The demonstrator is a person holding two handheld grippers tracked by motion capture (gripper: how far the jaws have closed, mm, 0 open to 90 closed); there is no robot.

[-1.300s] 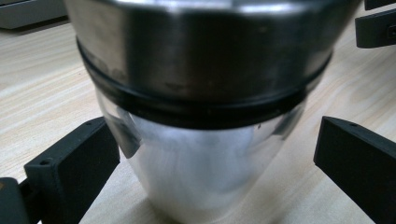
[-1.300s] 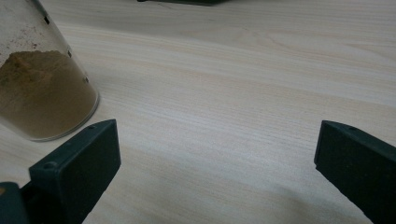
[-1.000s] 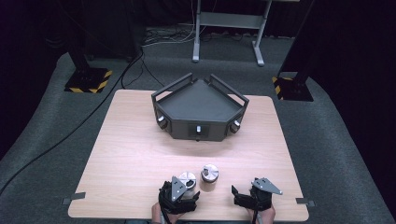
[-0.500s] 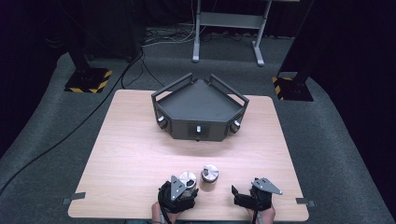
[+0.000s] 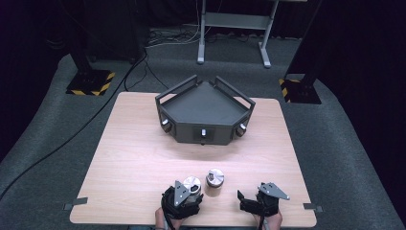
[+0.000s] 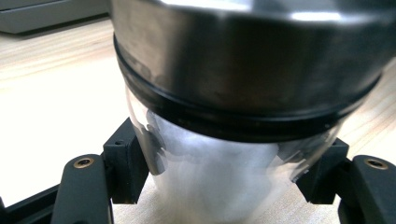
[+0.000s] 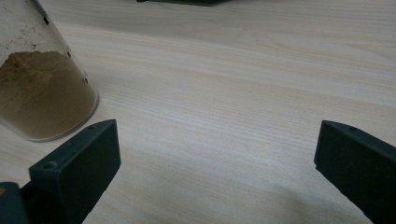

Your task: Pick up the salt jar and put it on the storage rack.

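Observation:
A glass jar with a steel lid and pale contents stands near the table's front edge. My left gripper is shut on it; in the left gripper view the jar looms large, and both pads press against its glass below the lid, with the gripper around it. A second lidded jar, with brown powder in it, stands just to the right, apart from both grippers. My right gripper rests open on the table further right; its jaws have only bare wood between them, the brown jar off to the left.
A black angular tray-like box with handles and knobs sits at the far middle of the wooden table. Bare tabletop lies between it and the jars. Stands and cables are on the floor beyond.

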